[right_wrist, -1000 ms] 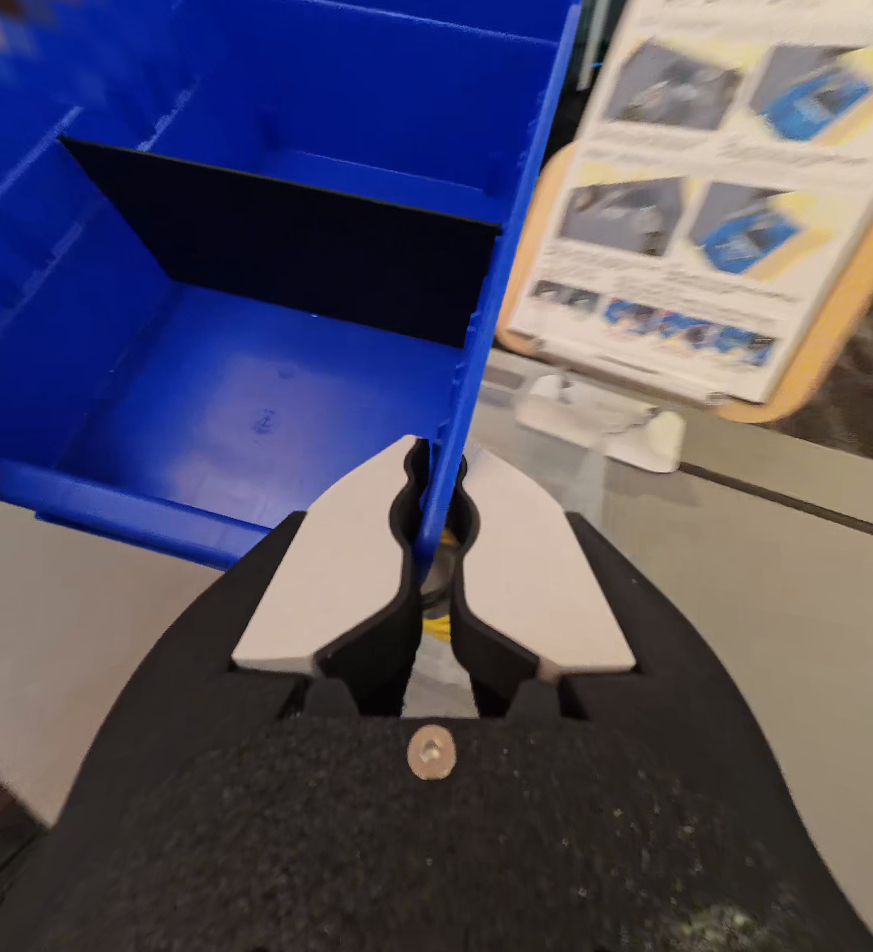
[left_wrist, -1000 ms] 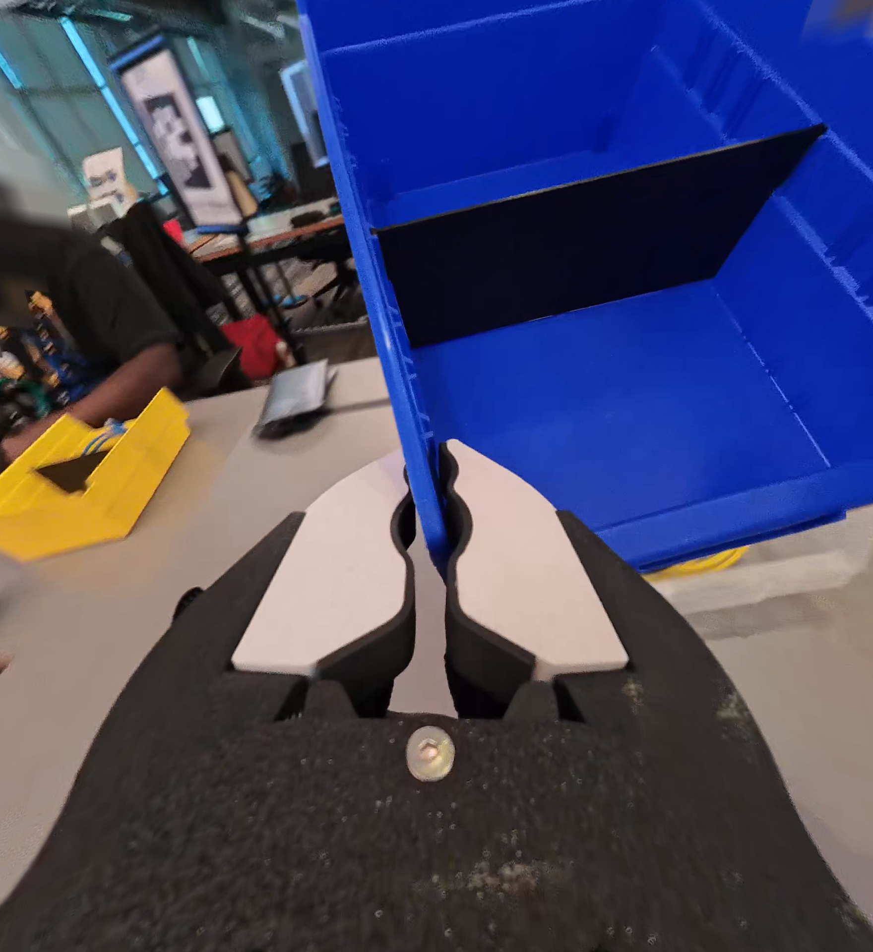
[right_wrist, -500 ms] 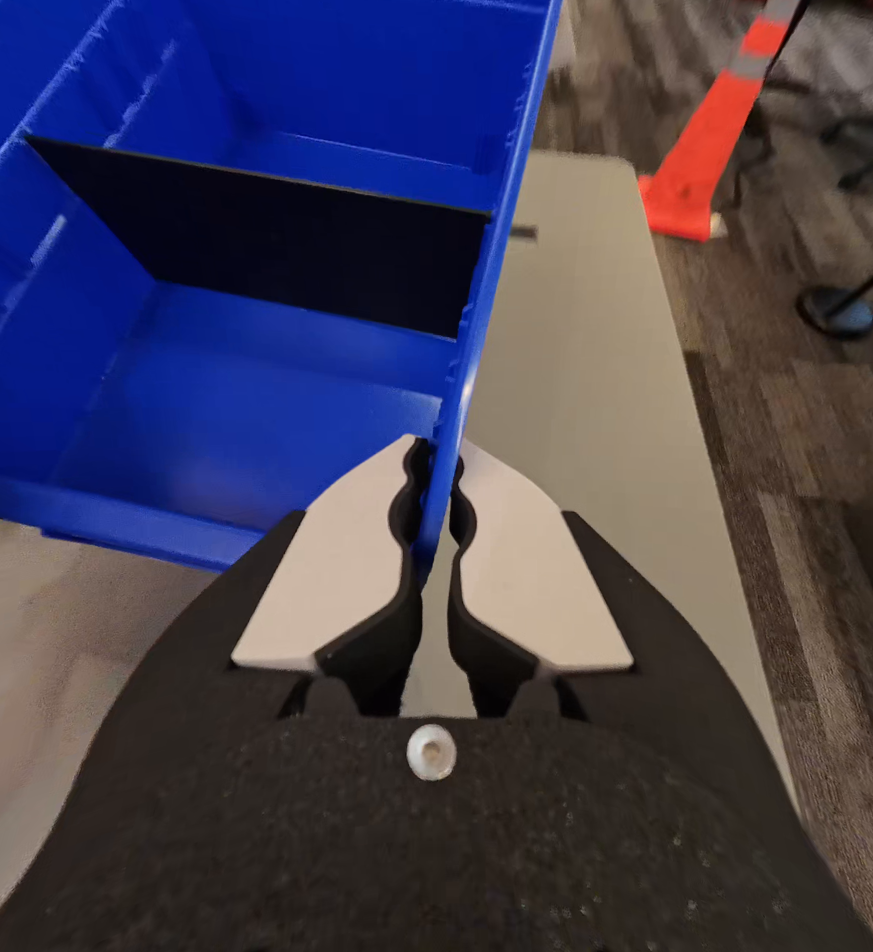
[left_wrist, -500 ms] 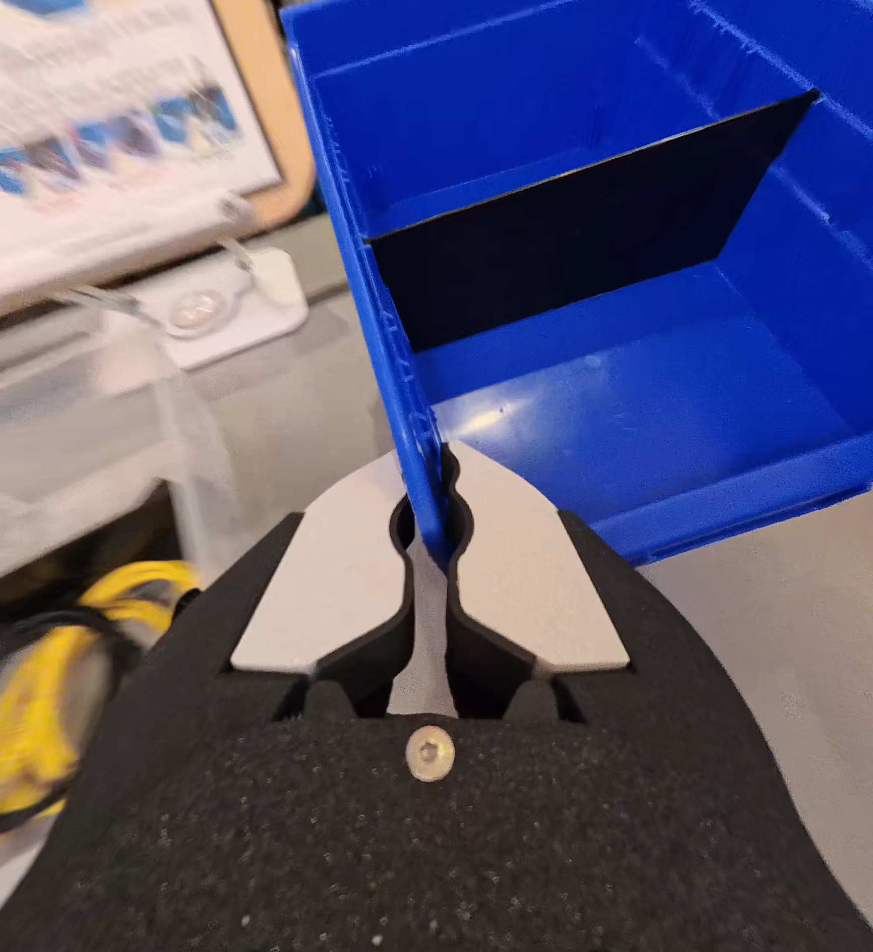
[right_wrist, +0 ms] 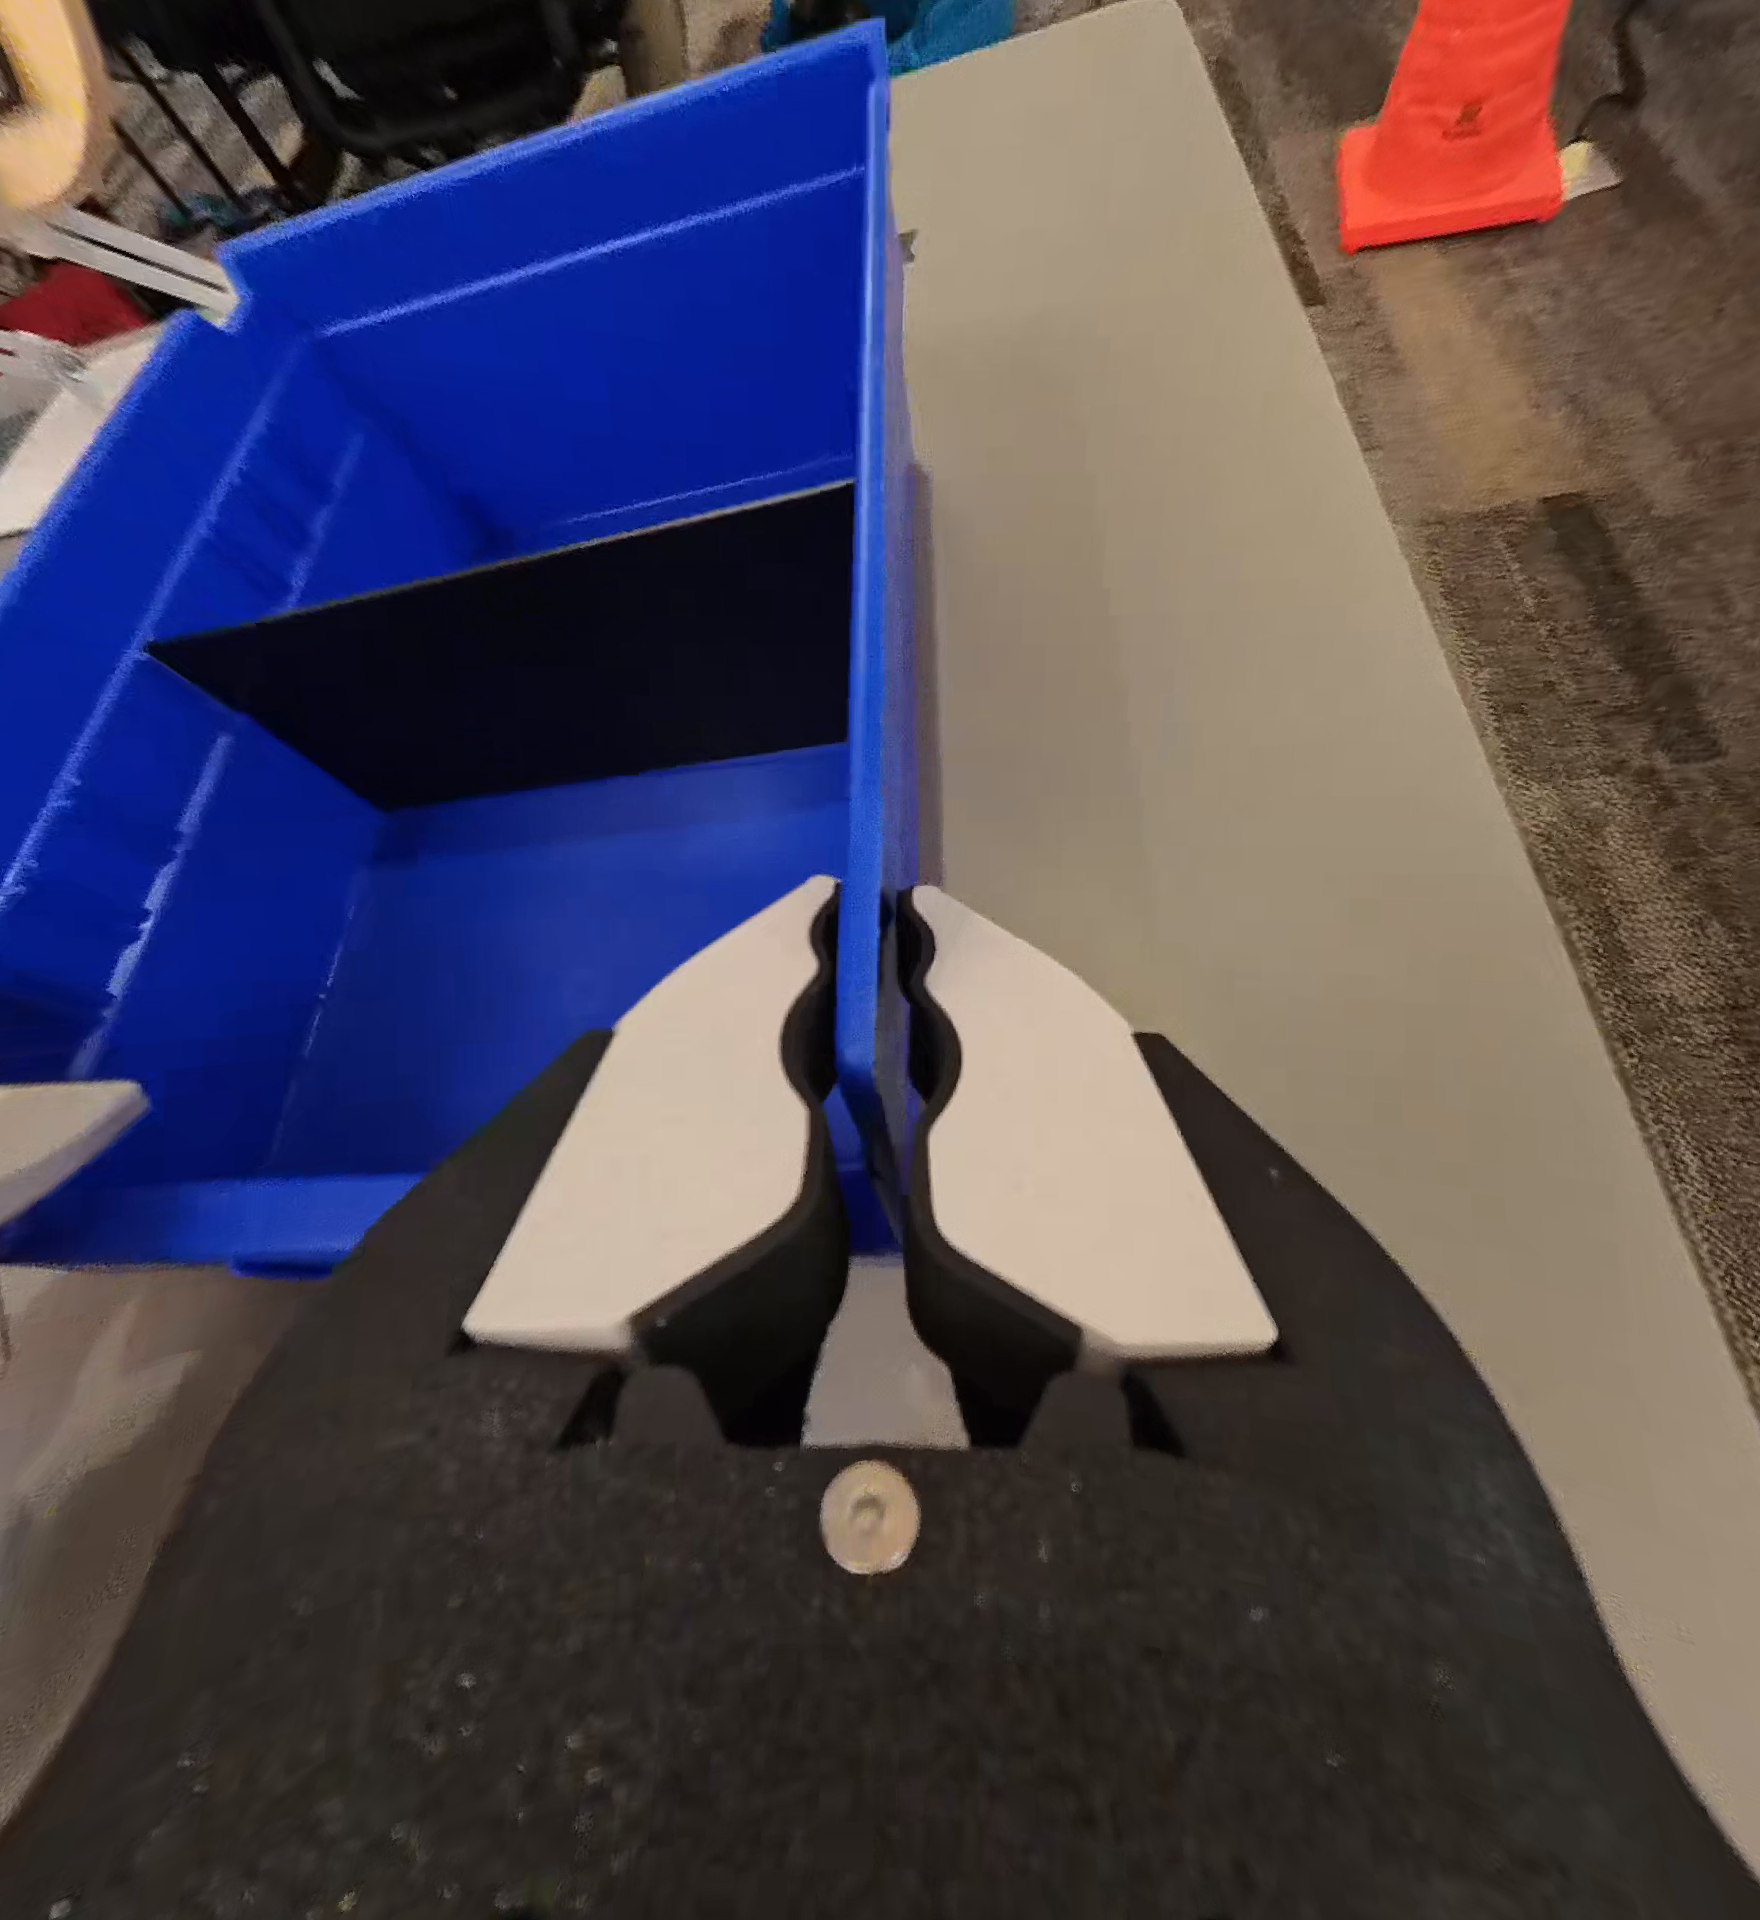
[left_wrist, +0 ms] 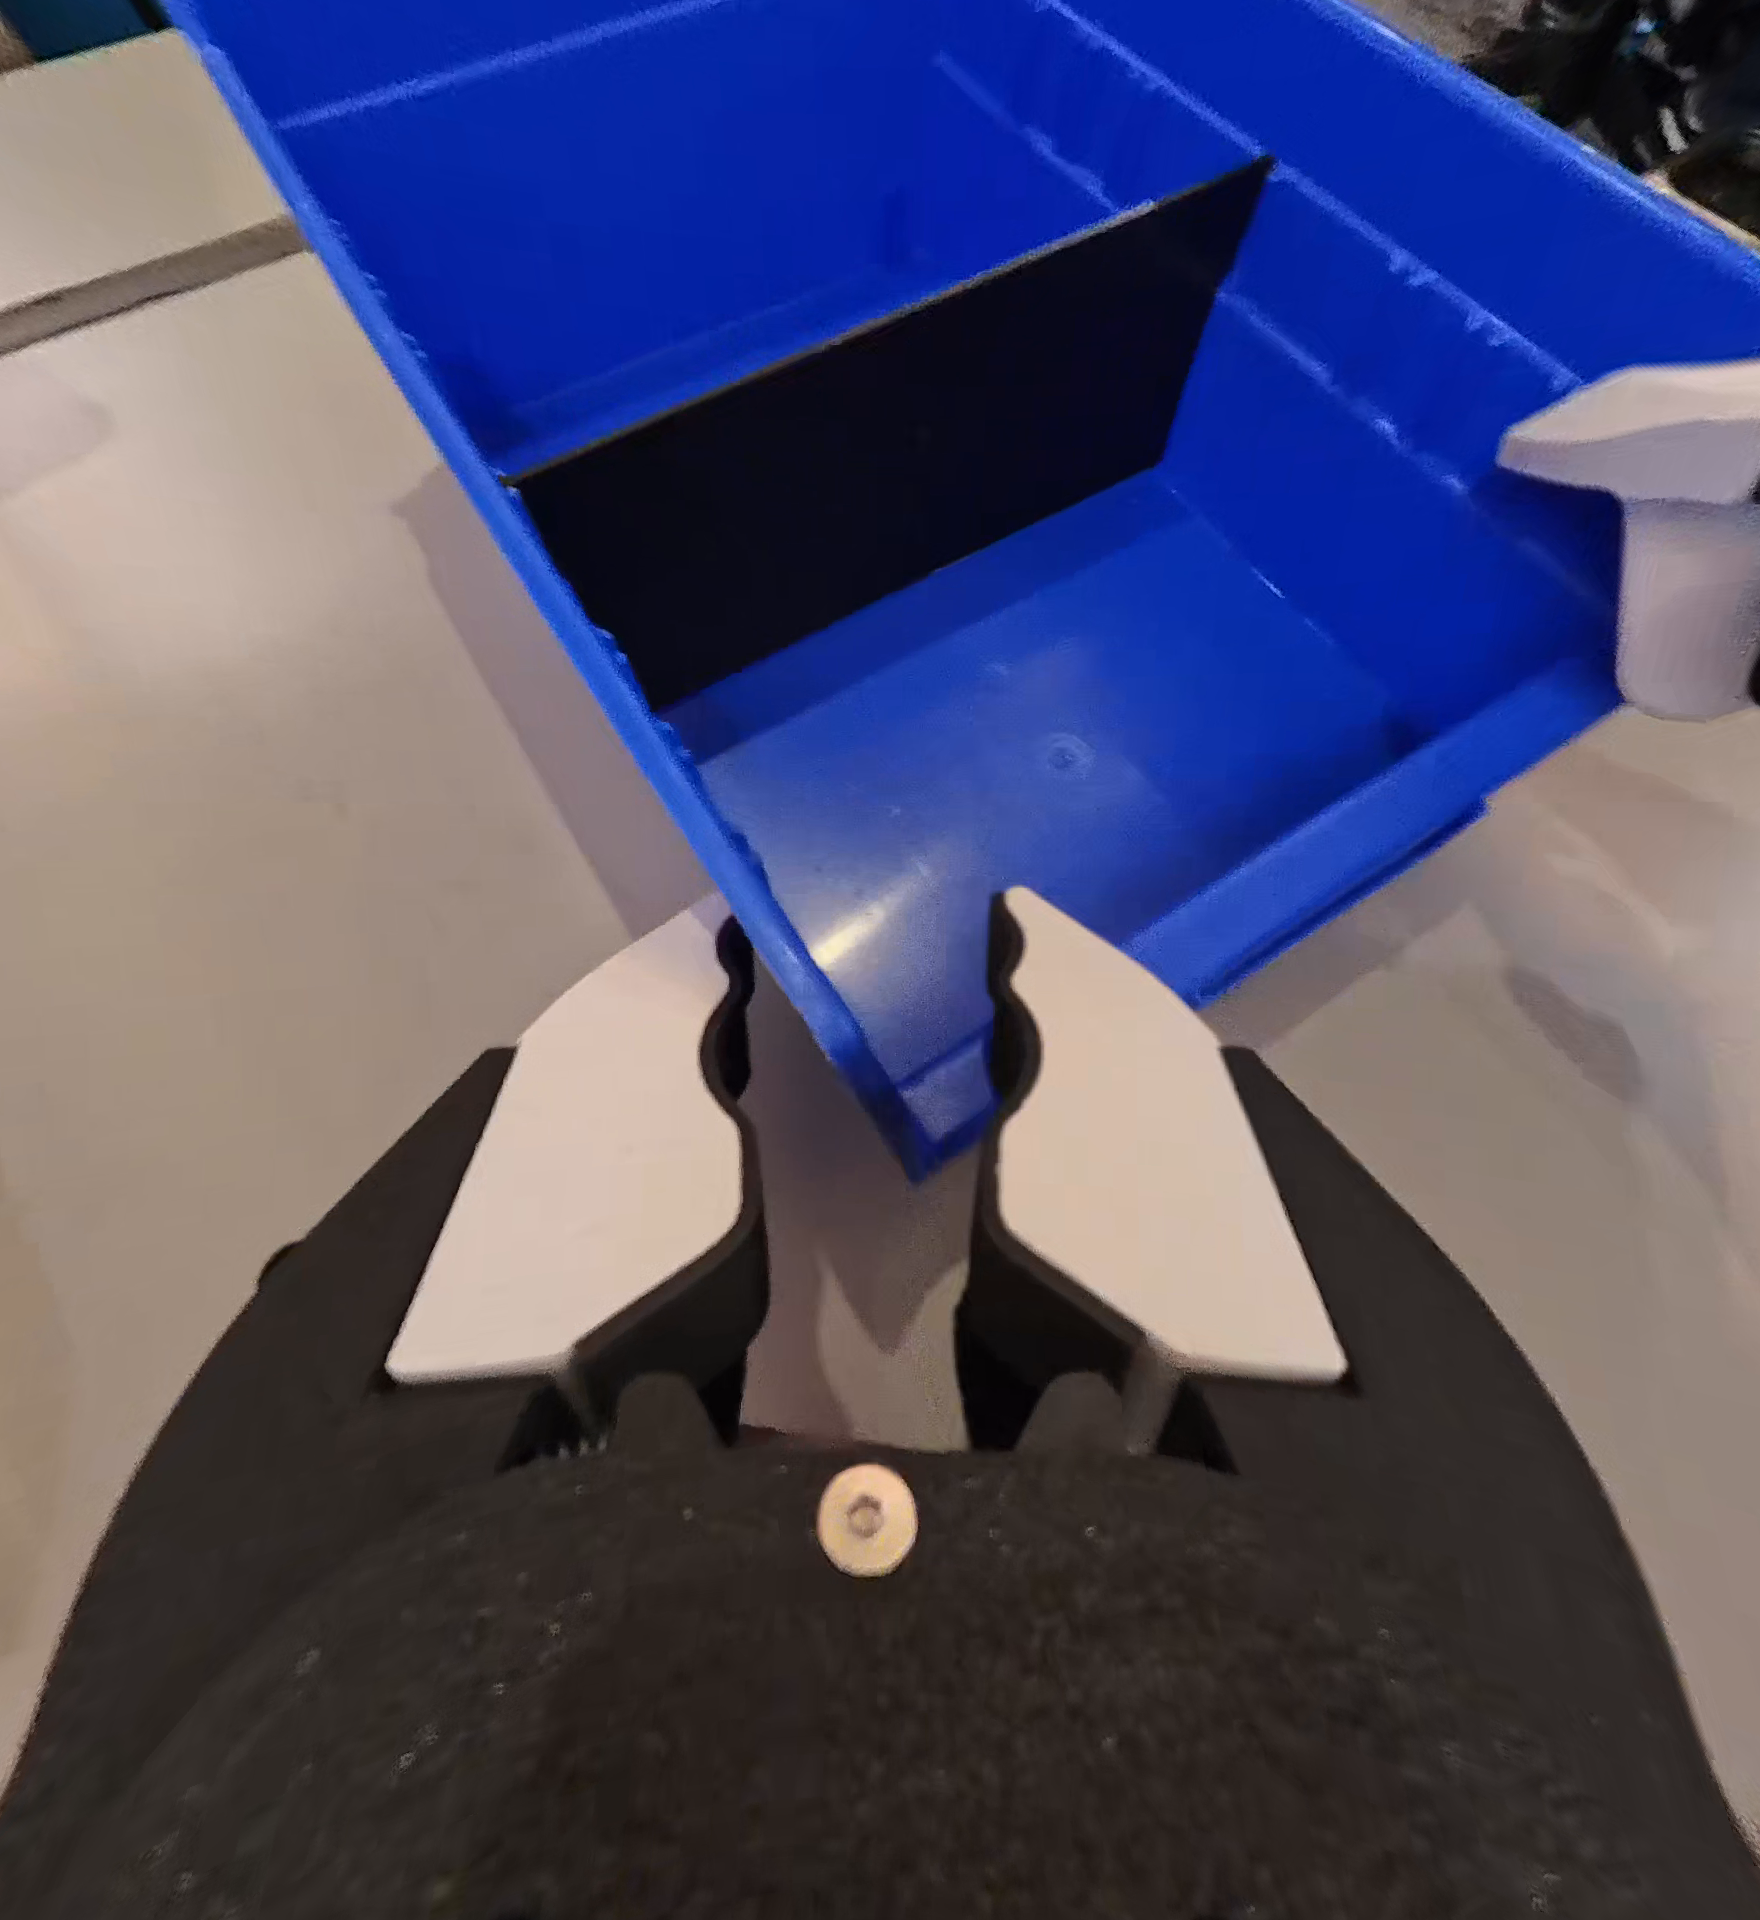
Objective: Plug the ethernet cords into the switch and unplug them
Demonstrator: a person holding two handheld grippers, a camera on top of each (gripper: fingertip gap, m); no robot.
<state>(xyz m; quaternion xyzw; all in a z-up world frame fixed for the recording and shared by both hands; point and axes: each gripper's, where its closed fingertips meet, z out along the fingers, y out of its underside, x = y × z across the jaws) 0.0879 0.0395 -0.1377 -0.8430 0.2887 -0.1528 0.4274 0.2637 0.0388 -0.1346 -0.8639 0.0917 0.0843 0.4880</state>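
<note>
While the blue bin (left_wrist: pixel 959 312) is resting on the grey table (left_wrist: pixel 180 831), the entry stands as follows.

Item, blue bin: a two-compartment plastic tub with a black divider (left_wrist: pixel 855 478) across its middle; both compartments are showing bare floors.

Item, left gripper (left_wrist: pixel 871 997): its jaws are standing spread, straddling the bin's near left corner, with the left wall between them and neither pad visibly pressing on it.

Item, right gripper (right_wrist: pixel 868 935): its jaws are pinching the bin's right wall near the front corner, a pad lying close on each face.

Item, ethernet cords and switch: neither is appearing in either view; their whereabouts cannot be told.

Item, surroundings: an orange cone (right_wrist: pixel 1447 125) is standing on the carpeted floor beyond the table edge.

Step in hand, as judged: the bin is being set down and let go, a preliminary to any plugging. Next move, as judged: the right jaws are needing to part, both grippers backing clear of the walls, then turning to find the cords and switch.
</note>
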